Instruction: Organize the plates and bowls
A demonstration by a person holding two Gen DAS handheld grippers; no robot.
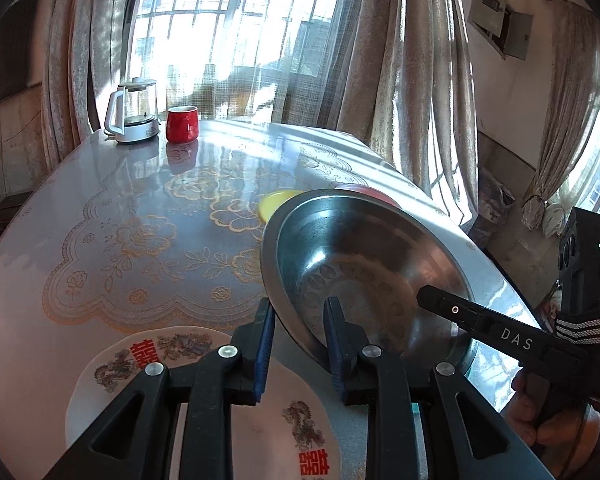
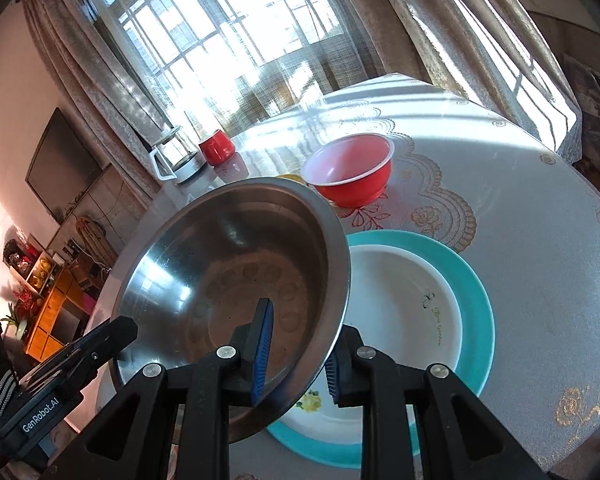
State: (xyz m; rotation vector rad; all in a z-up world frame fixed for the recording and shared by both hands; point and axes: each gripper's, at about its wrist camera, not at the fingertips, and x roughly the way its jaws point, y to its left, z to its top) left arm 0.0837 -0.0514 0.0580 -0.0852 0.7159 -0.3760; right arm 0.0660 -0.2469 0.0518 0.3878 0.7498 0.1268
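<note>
Both cams ride on the grippers and look forward and down along the fingers, really close to the table [image 1: 100, 240]. The left wrist view looks from the near left edge toward the far window [image 1: 236, 20]. The right wrist view looks from the near right, tilted. Both catch the steel bowl [image 1: 364, 256] [image 2: 236, 276], the red mug [image 1: 182, 123] [image 2: 217, 147], the kettle [image 1: 130, 110] [image 2: 176, 158] and each other's gripper.

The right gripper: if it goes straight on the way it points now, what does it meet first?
The right gripper is already clamped on the rim of the steel bowl, so it just pushes that. Beyond the bowl, probably the red bowl comes next; depth is unclear.
</note>
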